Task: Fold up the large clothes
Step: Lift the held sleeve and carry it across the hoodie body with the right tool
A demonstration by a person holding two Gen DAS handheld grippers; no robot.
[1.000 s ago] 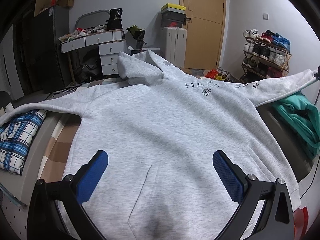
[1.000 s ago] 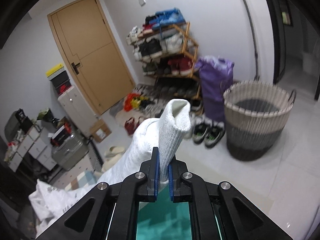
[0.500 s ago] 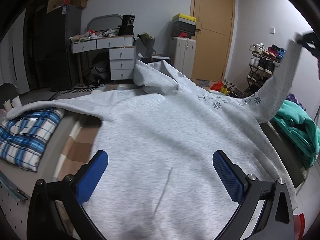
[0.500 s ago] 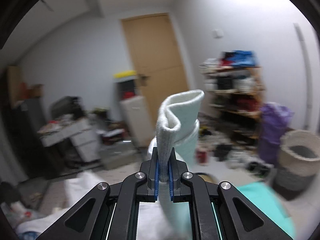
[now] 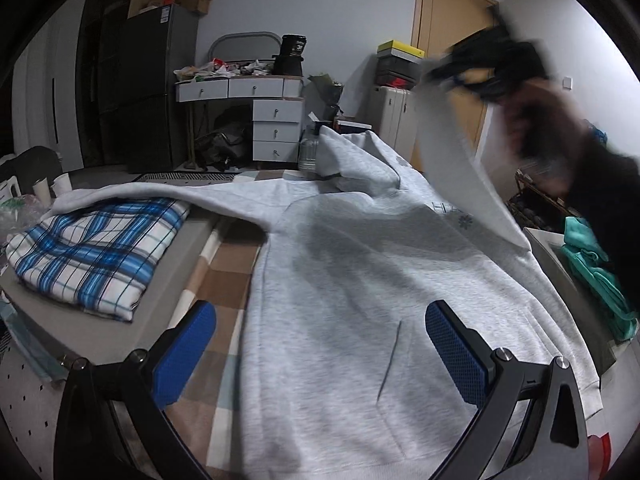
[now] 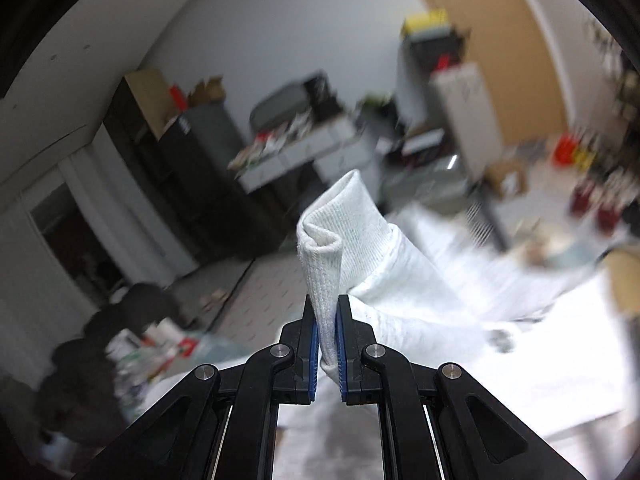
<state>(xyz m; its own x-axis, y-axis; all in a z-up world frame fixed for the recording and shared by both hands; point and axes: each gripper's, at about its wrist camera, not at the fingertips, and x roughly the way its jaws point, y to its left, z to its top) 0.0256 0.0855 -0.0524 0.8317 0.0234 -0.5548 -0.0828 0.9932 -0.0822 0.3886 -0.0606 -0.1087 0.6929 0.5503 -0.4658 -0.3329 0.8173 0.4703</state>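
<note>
A light grey hoodie (image 5: pixel 360 280) lies front up across the bed, hood toward the far end. Its left sleeve (image 5: pixel 132 196) stretches out over a folded plaid cloth. My left gripper (image 5: pixel 320 344) hovers open above the hoodie's lower front with nothing between its blue pads. My right gripper (image 6: pixel 327 336) is shut on the ribbed cuff (image 6: pixel 336 232) of the other sleeve. In the left wrist view that sleeve (image 5: pixel 456 160) rises steeply from the hoodie's right shoulder to the blurred right gripper (image 5: pixel 480 66), held by a hand high over the chest.
A blue plaid cloth (image 5: pixel 96 248) lies folded at the bed's left. A teal garment (image 5: pixel 596 264) is piled at the right edge. Beyond the bed stand a cluttered white dresser (image 5: pixel 256 112), a dark fridge (image 5: pixel 148 92) and a wooden door (image 5: pixel 452 60).
My right gripper swung the sleeve up from the far right and in over the hoodie's chest, turning to face the room's dresser side. The left gripper drifted sideways, staying open.
</note>
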